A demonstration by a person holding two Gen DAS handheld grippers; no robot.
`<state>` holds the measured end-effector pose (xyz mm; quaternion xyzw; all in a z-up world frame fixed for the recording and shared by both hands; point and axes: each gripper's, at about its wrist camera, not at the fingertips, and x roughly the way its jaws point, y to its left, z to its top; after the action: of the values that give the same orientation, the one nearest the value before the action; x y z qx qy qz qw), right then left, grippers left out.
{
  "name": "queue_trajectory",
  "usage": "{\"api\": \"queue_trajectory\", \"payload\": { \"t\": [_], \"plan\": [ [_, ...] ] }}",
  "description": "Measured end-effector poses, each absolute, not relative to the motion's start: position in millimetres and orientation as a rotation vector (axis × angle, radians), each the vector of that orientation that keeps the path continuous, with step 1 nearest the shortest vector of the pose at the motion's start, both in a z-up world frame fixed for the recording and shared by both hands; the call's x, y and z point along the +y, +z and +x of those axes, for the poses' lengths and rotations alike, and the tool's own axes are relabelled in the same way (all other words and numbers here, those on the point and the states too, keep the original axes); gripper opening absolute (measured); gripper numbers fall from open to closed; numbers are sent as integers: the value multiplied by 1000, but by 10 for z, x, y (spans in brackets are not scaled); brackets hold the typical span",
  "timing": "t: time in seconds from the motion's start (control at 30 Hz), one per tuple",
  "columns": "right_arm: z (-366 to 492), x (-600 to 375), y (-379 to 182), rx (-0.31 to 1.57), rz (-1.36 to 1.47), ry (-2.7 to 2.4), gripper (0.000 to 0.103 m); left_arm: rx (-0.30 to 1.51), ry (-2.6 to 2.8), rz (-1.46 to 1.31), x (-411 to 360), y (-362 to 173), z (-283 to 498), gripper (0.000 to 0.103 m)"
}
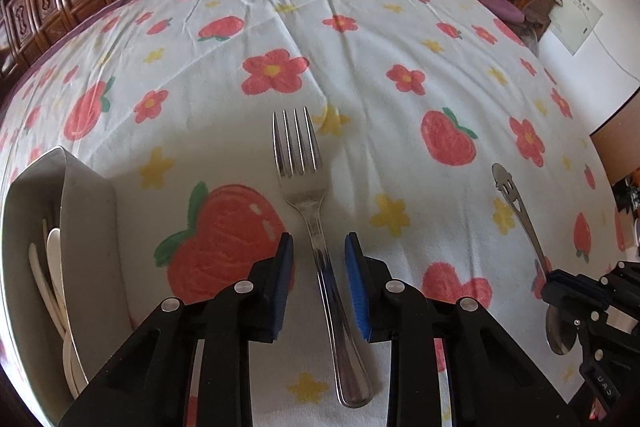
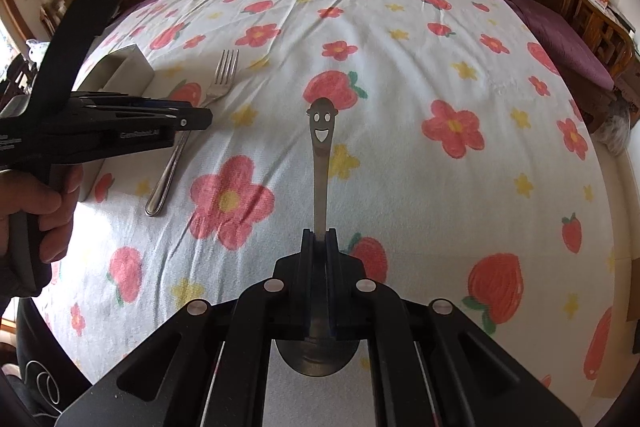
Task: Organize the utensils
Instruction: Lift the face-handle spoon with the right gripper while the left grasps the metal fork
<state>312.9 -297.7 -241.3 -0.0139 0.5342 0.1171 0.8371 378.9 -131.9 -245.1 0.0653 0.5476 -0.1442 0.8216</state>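
Left wrist view, nearest first: my left gripper [image 1: 319, 281] stands with its blue-padded jaws spread wide, holding nothing. Between them runs the handle of the polished stainless-steel four-tined fork [image 1: 310, 187], which lies flat on the white cloth printed with red strawberries and flowers [image 1: 224, 95] that covers the counter. The fork's long axis runs almost straight ahead along the line of the jaws, rounded handle end nearest me, tines pointing away. Neither pad appears to touch the handle yet. I judge that the coming move turns on this alignment: the jaws straddle the handle crosswise, so closing should pinch its narrow sides.

To the left, just beside the fork, stands the grey open-topped utensil box [image 1: 86, 227], with pale handles visible inside. I take it to be the fork's destination, on the left gripper's own side.

Right wrist view: my right gripper [image 2: 319, 237] has its jaws pressed together on the neck of the steel spoon with a smiling face cut into its handle end [image 2: 322, 131]. The bowl sits near the camera, the face pointing away.
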Motion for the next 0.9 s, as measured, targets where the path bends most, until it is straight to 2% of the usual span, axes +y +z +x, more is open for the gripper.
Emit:
{"api": "queue_trajectory", "payload": {
  "t": [0.17, 0.3, 0.43, 0.9],
  "plan": [
    [3100, -2961, -2381, 1124, -31, 251, 7, 1167, -298, 154, -1354, -2452, 3795, 25],
    [3081, -2958, -2371, 1124, -31, 251, 7, 1171, -298, 170, -1363, -2455, 3798, 10],
    [3066, -2950, -2352, 1123, -29, 250, 7, 1183, -310, 167, -1334, -2445, 3761, 7],
    [2874, -2763, -2109, 1076, -37, 262, 7, 1095, -313, 134, -1040, -2050, 3425, 6]
  ]
}}
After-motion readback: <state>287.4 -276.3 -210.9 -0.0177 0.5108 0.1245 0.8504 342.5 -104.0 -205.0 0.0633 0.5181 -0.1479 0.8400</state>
